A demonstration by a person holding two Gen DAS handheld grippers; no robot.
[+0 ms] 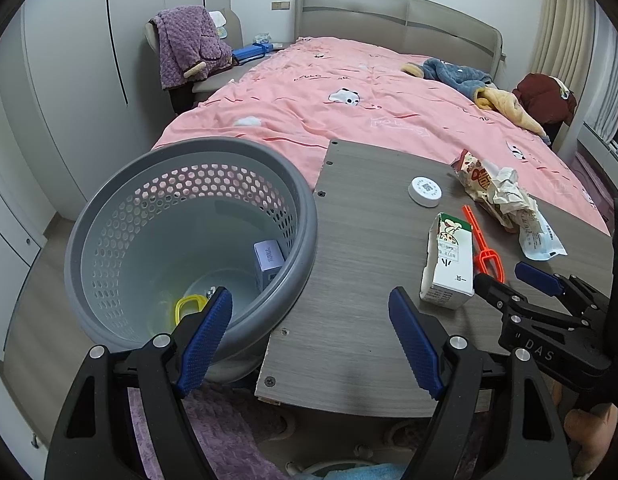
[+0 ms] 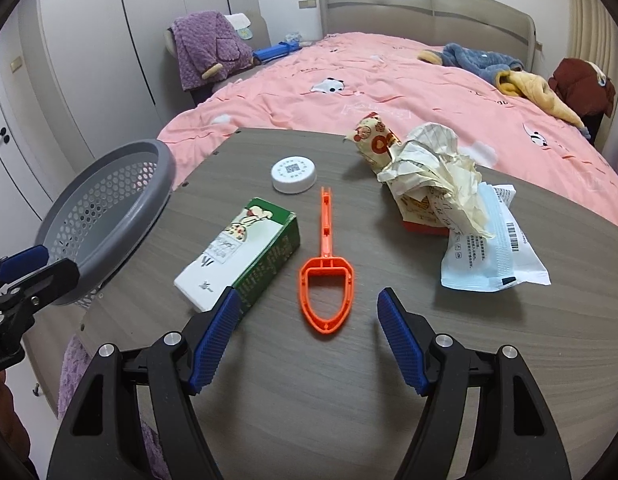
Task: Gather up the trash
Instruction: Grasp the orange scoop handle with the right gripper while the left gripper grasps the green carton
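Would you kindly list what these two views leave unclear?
- Left wrist view: the basket floor is partly hidden by its near rim and the left gripper.
- Right wrist view: the crumpled paper covers the snack packet.
- Both views: print on the white cap is too small.

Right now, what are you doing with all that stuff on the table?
A person is tidying up trash, holding tongs in each hand. The left tongs are open over the rim of the grey basket, which already has a small purple box and a yellow thing inside. The right tongs are open just in front of the orange plastic scoop on the table. The green and white carton, white lid, crumpled wrappers and mask packet still wait there.
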